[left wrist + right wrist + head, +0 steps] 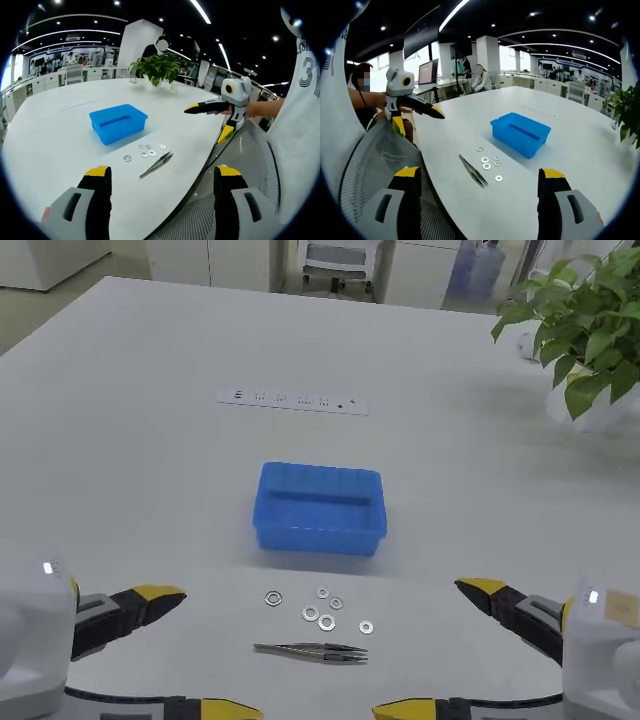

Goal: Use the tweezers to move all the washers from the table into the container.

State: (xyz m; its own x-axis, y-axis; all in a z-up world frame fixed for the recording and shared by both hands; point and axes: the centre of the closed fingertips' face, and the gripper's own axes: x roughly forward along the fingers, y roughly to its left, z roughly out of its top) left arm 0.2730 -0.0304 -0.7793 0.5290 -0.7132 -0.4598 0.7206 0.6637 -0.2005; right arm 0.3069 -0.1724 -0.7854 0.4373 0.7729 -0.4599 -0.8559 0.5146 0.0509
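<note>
A blue container [320, 508] sits on the white table [150, 470], and everything else is placed around it. On the person's side of the container, a short way off and not touching it, six washers [326, 622] lie flat on the table in a loose cluster. One lies out toward the left, one out toward the right, and the other four sit close together between them. Just past the washers, still farther from the container, the tweezers [311, 650] lie flat on the table with their length running roughly along the container's near wall. The narrowed ends point right in the head view. The left gripper [222, 652] hovers to the near left of the container, level with the washers and well apart from them, with its yellow-tipped jaws spread wide. The right gripper [416, 648] mirrors it on the near right, also wide open; both point inward toward the tweezers. Beyond the container, on its far side, a white power strip [292, 401] lies flat on the table. Farther off to the far right stands a leafy green plant [585, 320] in a white pot.
</note>
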